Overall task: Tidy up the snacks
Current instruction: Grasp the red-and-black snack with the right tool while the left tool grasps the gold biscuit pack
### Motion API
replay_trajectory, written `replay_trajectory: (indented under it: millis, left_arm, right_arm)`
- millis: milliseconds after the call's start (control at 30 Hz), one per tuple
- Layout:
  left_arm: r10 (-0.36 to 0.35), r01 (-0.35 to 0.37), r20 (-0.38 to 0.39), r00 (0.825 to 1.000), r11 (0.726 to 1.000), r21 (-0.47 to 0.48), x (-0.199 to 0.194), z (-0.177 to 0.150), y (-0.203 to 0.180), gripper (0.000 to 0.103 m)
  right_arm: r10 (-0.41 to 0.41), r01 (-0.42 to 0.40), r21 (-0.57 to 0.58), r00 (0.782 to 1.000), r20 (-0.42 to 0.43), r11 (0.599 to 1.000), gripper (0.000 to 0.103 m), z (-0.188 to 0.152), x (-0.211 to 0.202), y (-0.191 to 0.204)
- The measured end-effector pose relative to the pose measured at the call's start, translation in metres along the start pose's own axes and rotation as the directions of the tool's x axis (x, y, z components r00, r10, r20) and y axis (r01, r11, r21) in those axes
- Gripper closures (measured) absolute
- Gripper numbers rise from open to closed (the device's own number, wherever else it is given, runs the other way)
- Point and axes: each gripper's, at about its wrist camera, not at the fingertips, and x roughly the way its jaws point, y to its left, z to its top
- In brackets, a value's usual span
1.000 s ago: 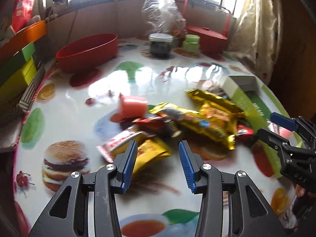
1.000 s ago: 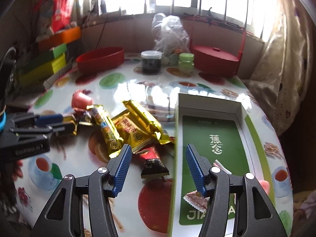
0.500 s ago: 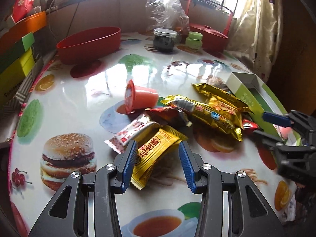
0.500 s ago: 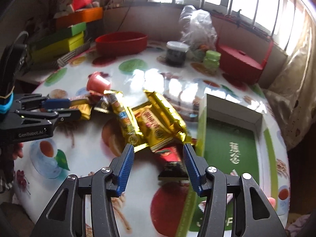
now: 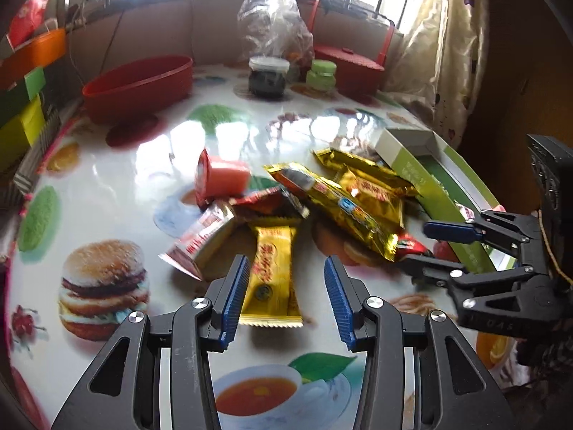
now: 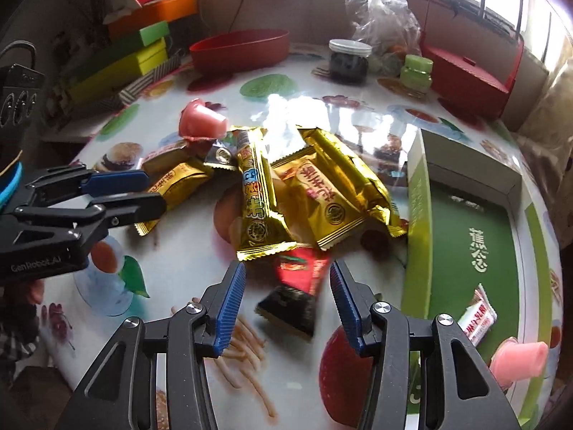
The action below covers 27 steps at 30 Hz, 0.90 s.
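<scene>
From my left wrist, my left jaws (image 5: 286,301) tilt down at the counter (image 5: 118,179), standing apart with a yellow snack packet (image 5: 272,279) lying between them, its near end in the gap; the pads do not press it. Beyond it lie the gold packets (image 5: 351,197) and a pink jelly cup (image 5: 224,177) on its side, with the green box (image 5: 422,175) to the right. My right jaws (image 5: 426,247) reach in from the right, low beside the box. From my right wrist, the right jaws (image 6: 286,297) also point steeply down and have just been closing, with a red-and-black packet (image 6: 297,286) between them but the pads not yet on it. The box (image 6: 419,215) sits just right, holding a small packet (image 6: 478,319) and another pink cup (image 6: 519,362).
</scene>
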Motion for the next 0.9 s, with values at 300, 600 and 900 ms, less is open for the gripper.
replay_trajectory:
  millis: [300, 600, 900]
  left_arm:
    - [0.031, -0.031, -0.053, 0.998, 1.000, 0.002, 0.019, 0.002, 0.002, 0.058]
    - [0.055, -0.055, -0.073, 0.996, 0.998, -0.008, 0.030, 0.001, 0.001, 0.058]
    - [0.066, -0.067, -0.056, 0.996, 0.998, -0.019, 0.029, -0.001, 0.000, 0.058]
  right_arm:
    - [-0.032, 0.032, 0.001, 0.999, -0.028, 0.999, 0.054, 0.002, 0.006, 0.000]
    - [-0.061, 0.062, 0.026, 0.998, -0.033, 0.998, 0.059, -0.005, 0.011, 0.001]
    - [-0.083, 0.083, 0.014, 0.996, -0.014, 0.996, 0.071, -0.009, 0.007, 0.007]
